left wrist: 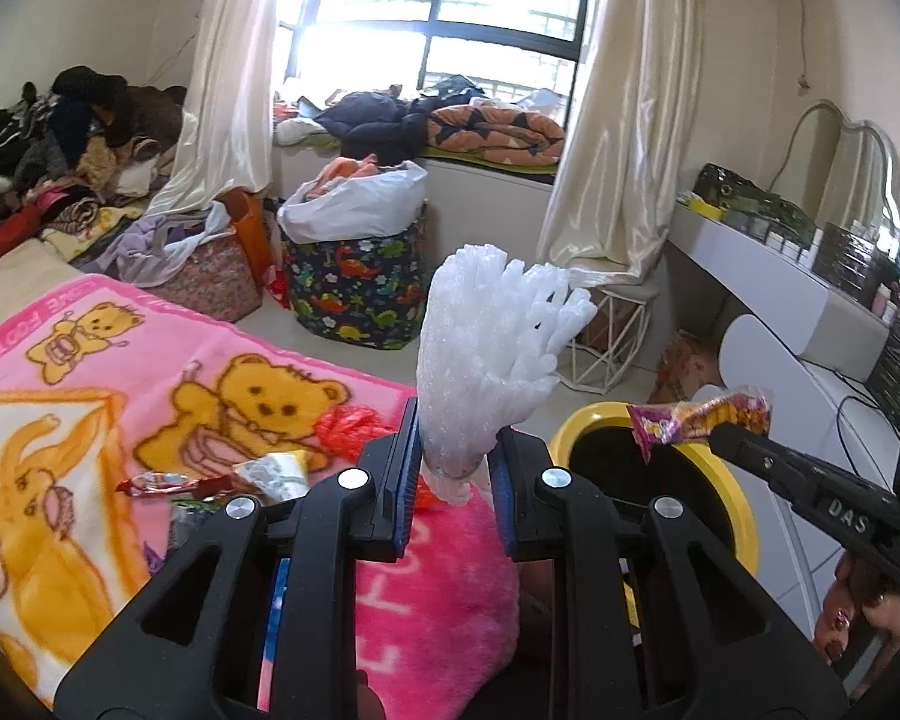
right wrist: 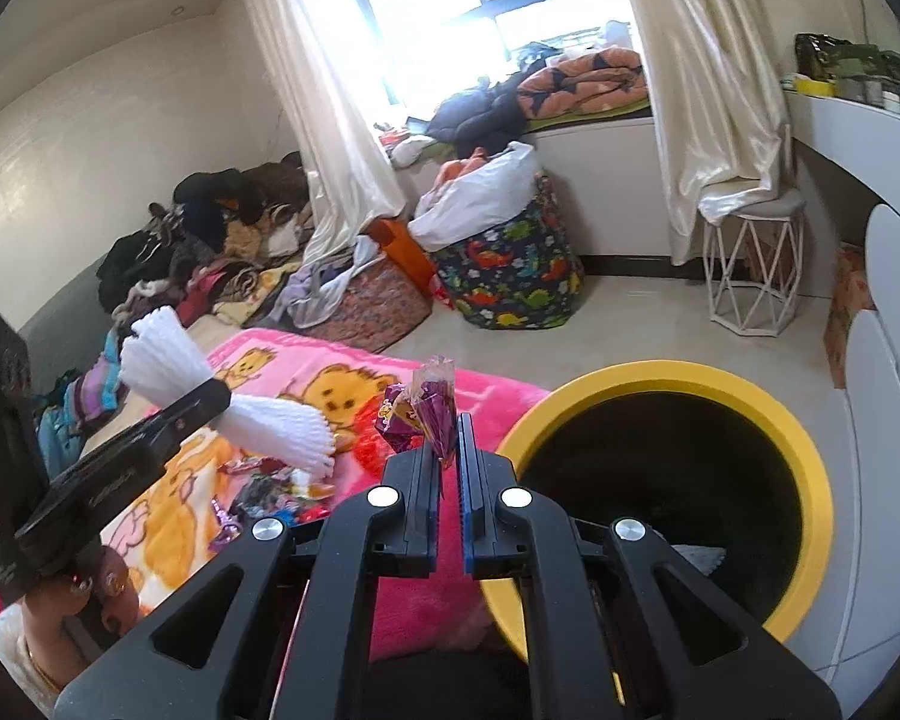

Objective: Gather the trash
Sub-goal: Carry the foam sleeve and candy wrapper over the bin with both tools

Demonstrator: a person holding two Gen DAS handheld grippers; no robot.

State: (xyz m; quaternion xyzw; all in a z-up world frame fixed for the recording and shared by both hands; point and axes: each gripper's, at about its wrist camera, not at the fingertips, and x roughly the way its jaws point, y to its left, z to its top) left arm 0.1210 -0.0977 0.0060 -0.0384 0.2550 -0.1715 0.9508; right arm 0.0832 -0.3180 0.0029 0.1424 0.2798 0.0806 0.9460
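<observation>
My left gripper (left wrist: 457,456) is shut on the pinched waist of a white foam fruit net (left wrist: 492,342), which fans out above the jaws. It hangs over the pink bear blanket (left wrist: 90,450), just left of the yellow-rimmed black bin (left wrist: 576,426). My right gripper (right wrist: 448,459) is shut on a purple and clear snack wrapper (right wrist: 429,411) beside the bin's rim (right wrist: 660,375). In the left wrist view the right gripper (left wrist: 720,429) holds that wrapper (left wrist: 699,420) over the bin's mouth. The right wrist view shows the left gripper (right wrist: 213,399) clamped on the foam net (right wrist: 285,429).
More wrappers (left wrist: 210,483) and a red plastic scrap (left wrist: 348,429) lie on the blanket. A dinosaur-print basket (right wrist: 510,276), a white wire stool (right wrist: 753,264) and a white desk (left wrist: 768,294) stand beyond. Clothes (left wrist: 60,144) are piled at the far left.
</observation>
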